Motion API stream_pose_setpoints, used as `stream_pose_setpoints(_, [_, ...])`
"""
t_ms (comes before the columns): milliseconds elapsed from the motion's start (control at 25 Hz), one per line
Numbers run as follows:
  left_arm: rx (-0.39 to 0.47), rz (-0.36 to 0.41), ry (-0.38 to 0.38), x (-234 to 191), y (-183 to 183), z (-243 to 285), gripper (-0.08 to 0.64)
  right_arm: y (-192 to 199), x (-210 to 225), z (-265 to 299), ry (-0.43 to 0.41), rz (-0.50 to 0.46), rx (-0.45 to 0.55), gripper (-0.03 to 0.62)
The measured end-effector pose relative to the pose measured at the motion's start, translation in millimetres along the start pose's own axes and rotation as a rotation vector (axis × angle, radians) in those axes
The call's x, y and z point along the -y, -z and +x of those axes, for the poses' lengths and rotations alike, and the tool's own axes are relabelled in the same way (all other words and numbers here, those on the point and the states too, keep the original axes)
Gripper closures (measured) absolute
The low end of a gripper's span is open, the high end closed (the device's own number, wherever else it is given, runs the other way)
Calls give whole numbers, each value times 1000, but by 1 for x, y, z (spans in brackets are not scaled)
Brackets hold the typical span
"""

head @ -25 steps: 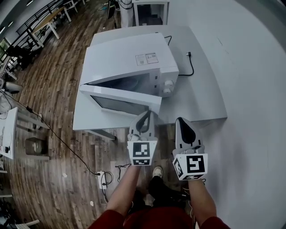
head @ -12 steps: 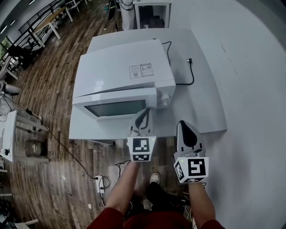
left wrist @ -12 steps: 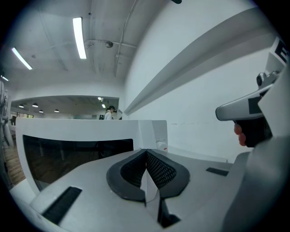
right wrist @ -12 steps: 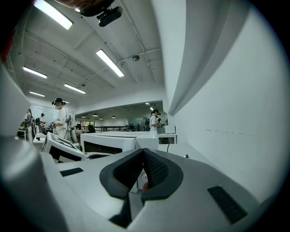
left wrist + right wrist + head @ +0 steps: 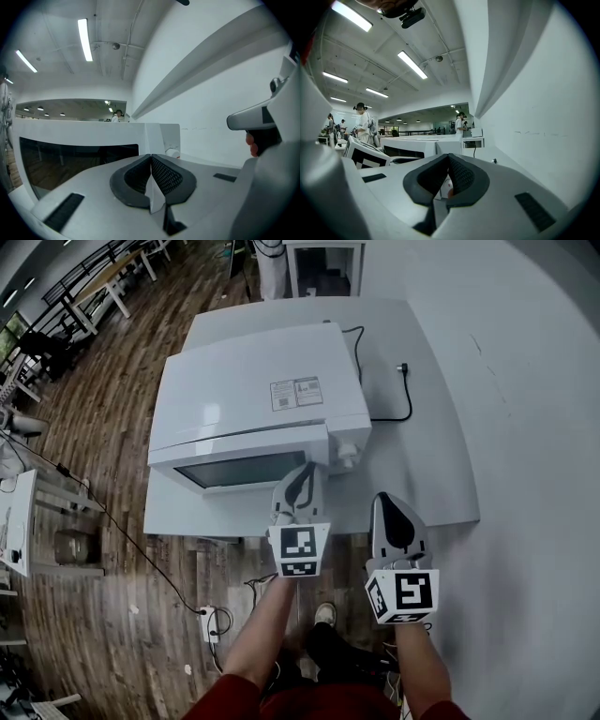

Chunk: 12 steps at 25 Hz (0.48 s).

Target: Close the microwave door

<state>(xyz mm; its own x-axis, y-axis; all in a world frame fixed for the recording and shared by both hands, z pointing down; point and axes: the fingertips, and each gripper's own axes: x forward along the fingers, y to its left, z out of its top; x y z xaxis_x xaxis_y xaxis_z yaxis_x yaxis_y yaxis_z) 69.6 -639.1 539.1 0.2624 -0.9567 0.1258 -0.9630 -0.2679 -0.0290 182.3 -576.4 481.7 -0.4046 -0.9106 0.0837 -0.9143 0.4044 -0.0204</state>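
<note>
The white microwave (image 5: pixel 253 399) stands on a white table (image 5: pixel 427 456), and its dark-windowed door (image 5: pixel 248 468) lies flush against the body. My left gripper (image 5: pixel 302 470) is shut with nothing in it. Its tip is at the door's right end, beside the control knobs (image 5: pixel 345 457); whether it touches the door I cannot tell. In the left gripper view the door window (image 5: pixel 75 157) fills the left side beyond the shut left gripper (image 5: pixel 151 157). My right gripper (image 5: pixel 392 500) hangs shut over the table's front edge, right of the microwave. The right gripper (image 5: pixel 448 157) holds nothing.
A black power cord with its plug (image 5: pixel 400 368) lies on the table behind the microwave. A white wall (image 5: pixel 525 427) runs along the right. A power strip (image 5: pixel 217 615) and cables lie on the wooden floor at the left. People stand far off (image 5: pixel 361 122).
The microwave door, ajar a second ago, has swung shut against the body. My left gripper moved forward with it. The right gripper has barely moved.
</note>
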Motion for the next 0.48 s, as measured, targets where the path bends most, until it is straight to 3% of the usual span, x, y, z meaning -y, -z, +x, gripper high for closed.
stream_pose_setpoints(480, [-41, 22, 4, -6, 1, 9, 532, -3, -6, -1, 1, 7, -2, 566])
